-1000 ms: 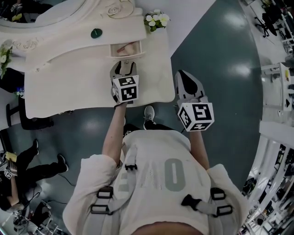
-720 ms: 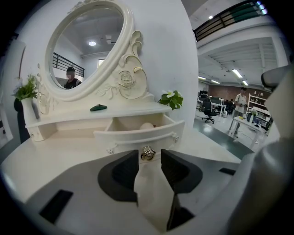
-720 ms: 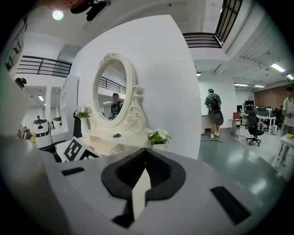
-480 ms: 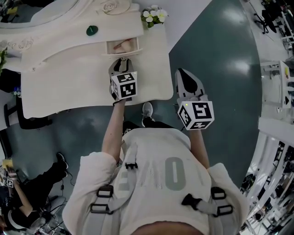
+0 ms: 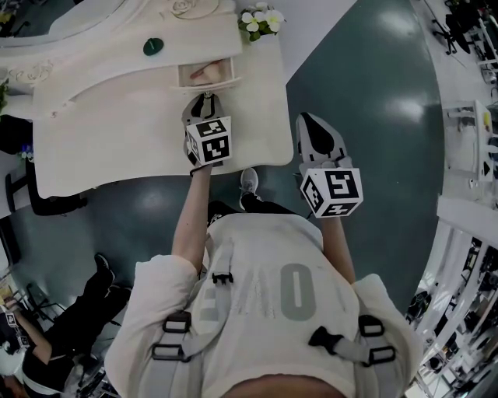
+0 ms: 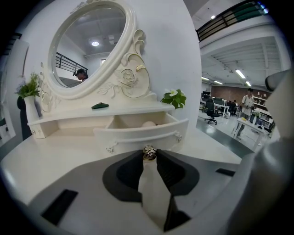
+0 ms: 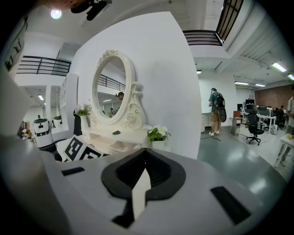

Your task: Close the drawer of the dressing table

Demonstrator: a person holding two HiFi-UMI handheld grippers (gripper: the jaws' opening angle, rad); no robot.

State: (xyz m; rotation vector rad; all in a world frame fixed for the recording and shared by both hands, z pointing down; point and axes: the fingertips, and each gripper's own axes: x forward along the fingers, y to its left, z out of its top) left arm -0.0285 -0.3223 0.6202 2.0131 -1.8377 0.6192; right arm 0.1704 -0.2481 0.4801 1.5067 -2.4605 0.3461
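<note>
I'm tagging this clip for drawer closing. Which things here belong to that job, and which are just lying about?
Job: open drawer; its knob; left tool, whose jaws have just been closing onto that knob.
Lying about: green piece on the shelf; flowers; mirror; right tool, shut, holding nothing.

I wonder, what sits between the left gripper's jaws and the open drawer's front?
The small metal knob of the drawer: the left gripper view shows the left gripper, whose jaws have just been closing, pinching it.
</note>
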